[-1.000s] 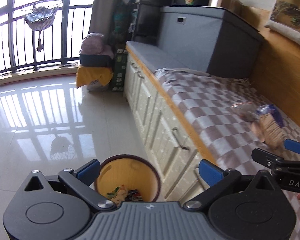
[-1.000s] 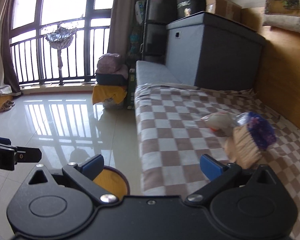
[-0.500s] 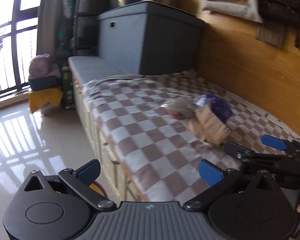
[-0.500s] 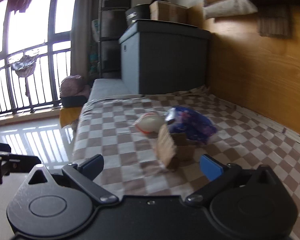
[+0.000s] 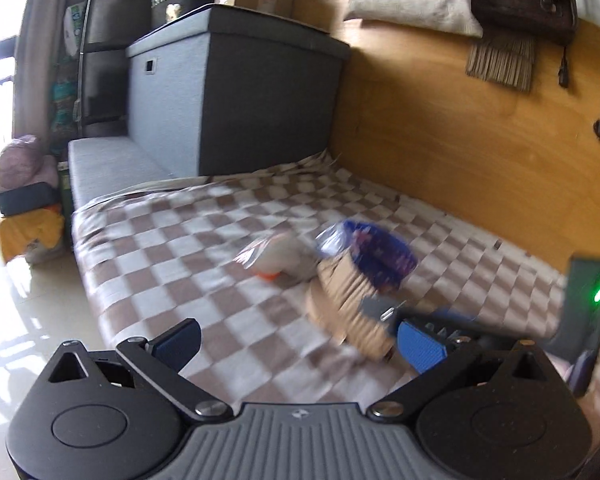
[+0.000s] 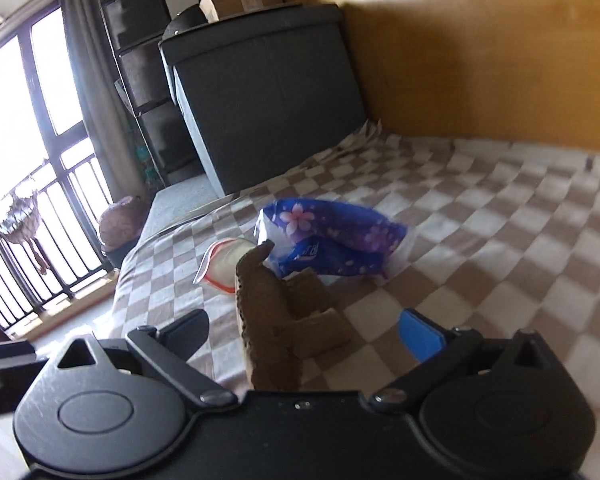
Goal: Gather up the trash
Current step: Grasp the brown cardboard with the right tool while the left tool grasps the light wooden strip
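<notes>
A small pile of trash lies on the checkered blanket (image 6: 500, 248). It holds a torn brown cardboard piece (image 6: 276, 320), a blue flowered wrapper (image 6: 332, 240) and a clear zip bag (image 6: 224, 264) with a red edge. My right gripper (image 6: 304, 334) is open, and the cardboard stands between its spread fingers. My left gripper (image 5: 300, 342) is open and empty, a little short of the cardboard (image 5: 344, 304), the wrapper (image 5: 380, 256) and the bag (image 5: 276, 260). The left wrist view is blurred.
A grey storage box (image 5: 236, 100) stands at the far end of the bed, with cartons on top. A wooden wall (image 5: 440, 128) runs along the right. The tiled floor (image 5: 20, 300) and balcony railing (image 6: 28, 248) lie to the left.
Both views have swung from the floor and the yellow bin up onto the bed. Both grippers have moved closer to the trash pile, and the bin is out of view.
</notes>
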Tool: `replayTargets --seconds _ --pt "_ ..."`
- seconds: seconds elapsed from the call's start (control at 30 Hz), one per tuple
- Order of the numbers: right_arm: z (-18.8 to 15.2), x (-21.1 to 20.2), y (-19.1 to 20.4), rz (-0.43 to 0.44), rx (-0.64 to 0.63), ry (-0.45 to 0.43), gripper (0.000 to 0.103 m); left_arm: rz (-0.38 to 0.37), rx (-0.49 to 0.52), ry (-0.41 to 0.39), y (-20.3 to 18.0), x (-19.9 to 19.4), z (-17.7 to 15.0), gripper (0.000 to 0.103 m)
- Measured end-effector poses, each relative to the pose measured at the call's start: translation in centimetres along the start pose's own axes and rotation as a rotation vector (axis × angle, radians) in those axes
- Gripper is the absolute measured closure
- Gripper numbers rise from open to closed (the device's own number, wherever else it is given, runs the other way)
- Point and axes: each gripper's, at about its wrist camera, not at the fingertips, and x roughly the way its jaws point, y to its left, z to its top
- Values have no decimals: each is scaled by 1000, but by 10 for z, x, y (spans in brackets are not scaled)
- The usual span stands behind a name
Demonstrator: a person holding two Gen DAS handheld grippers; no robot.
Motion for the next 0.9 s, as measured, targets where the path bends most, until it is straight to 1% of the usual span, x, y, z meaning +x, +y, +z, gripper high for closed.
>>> replayTargets --seconds 0.03,0.1,0.13,0.17,0.23,0.27,0.33,0.37,0.43,0.47,0.5,0.53,0.57,0.6,0.67,0.7,0.77,0.87,0.9 --pt "-1 7 -2 13 18 5 5 -18 -5 -6 0 5 4 0" --pt "-3 18 -5 37 49 21 18 -48 -6 -17 -1 15 11 0" --pt "-3 21 -6 49 62 30 23 -58 -5 -17 -4 22 15 0" --pt "-3 23 -8 60 78 32 33 -67 -1 -16 -5 28 19 0" --pt "-5 21 -14 72 106 27 40 -81 15 -19 -11 40 27 0" --pt "-6 19 -16 77 109 26 47 -85 31 -19 -14 46 31 0" --pt "-7 12 -20 82 111 29 50 -87 64 -19 -21 58 39 0" --pt "-7 8 -22 73 104 24 54 -88 75 -16 -24 65 42 0" --pt "-6 -4 -25 34 85 6 56 -95 85 -8 -28 77 49 0" --pt "-4 -8 -26 17 78 -6 66 -93 89 -1 -31 83 52 0" --pt "-2 -13 -29 25 84 -21 79 -95 94 3 -33 88 53 0" --pt "0 -17 -34 53 116 -27 84 -99 102 5 -36 93 54 0" --pt "3 -21 -37 55 130 -29 94 -102 112 8 -39 97 55 0" --pt "4 -24 -38 35 121 -39 100 -105 121 10 -41 101 55 0" --pt "7 -29 -42 -15 108 -55 100 -111 127 14 -43 108 55 2" --pt "8 -31 -47 -12 124 -59 100 -115 126 16 -45 111 55 3" --pt "10 -35 -55 -12 150 -72 100 -120 132 31 -48 120 54 15" --pt "11 -37 -61 -29 160 -81 100 -81 142 76 -53 132 49 24" --pt "11 -37 -64 -27 166 -81 100 -70 141 89 -54 135 46 24"
